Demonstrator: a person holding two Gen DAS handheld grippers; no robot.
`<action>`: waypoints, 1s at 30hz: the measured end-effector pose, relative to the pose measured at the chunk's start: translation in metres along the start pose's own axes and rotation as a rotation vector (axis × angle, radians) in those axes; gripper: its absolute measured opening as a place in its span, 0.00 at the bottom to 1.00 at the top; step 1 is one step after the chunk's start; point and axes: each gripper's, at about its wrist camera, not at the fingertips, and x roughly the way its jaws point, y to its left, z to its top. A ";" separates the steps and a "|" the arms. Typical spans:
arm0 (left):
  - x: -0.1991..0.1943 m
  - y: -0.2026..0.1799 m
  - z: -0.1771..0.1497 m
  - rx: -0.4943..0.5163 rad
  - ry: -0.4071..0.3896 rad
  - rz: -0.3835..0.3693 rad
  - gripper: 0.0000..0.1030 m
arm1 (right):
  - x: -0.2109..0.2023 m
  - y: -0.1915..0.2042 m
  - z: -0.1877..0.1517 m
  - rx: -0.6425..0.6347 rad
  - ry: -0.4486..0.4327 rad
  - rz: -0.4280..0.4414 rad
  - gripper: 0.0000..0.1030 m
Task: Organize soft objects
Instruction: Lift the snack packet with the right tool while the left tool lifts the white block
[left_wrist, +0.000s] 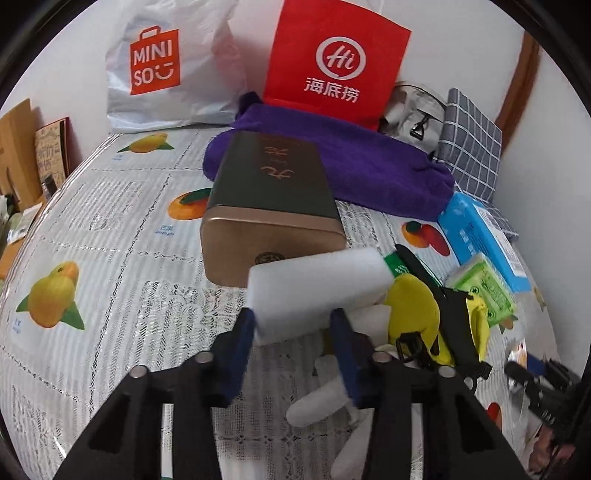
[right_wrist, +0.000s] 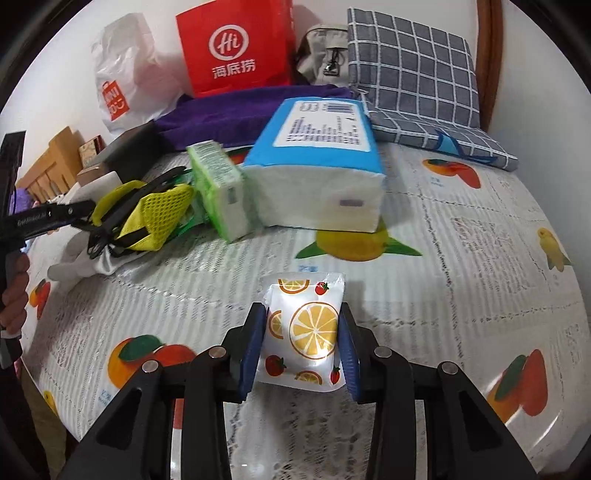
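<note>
Two grippers are each pinching a soft item above the fruit-print tablecloth covering the bench (right_wrist: 461, 258). The left gripper (left_wrist: 293, 325) is squeezing a white foam block (left_wrist: 317, 284) between its blue pads, just in front of the bronze tin box (left_wrist: 273, 221). The right gripper (right_wrist: 301, 343) is clamping a small lemon-print tissue packet (right_wrist: 304, 332), with both pads pressing its sides.

Still lying on the bench are the other soft things: a yellow mesh pouch (right_wrist: 155, 214) and a white glove (right_wrist: 77, 266) at the left, a green tissue pack (right_wrist: 218, 192) just beside a large blue-and-white tissue pack (right_wrist: 321, 177), and a purple towel (left_wrist: 332, 162) at the far side in front of the red bag (left_wrist: 336, 62) and white shopping bag (left_wrist: 170, 70).

Doing this step well probably means keeping the squeeze light, since the foam is already denting at the pads and the glossy packet could be slipping if tilted. Lifting each item straight up before carrying it across would be avoiding the tin box and the pouch straps. Placing the packet alongside the other tissue packs seems sensible, though where the foam belongs is not clear from here.
</note>
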 end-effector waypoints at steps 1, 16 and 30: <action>-0.001 0.001 -0.001 0.002 -0.004 -0.001 0.32 | 0.000 -0.001 0.001 0.002 0.001 0.000 0.37; -0.042 0.012 -0.015 -0.019 -0.064 -0.004 0.18 | -0.008 0.002 -0.008 0.007 0.016 -0.007 0.37; -0.038 0.019 -0.025 -0.013 -0.093 0.026 0.72 | -0.012 0.001 -0.018 -0.009 0.013 -0.009 0.38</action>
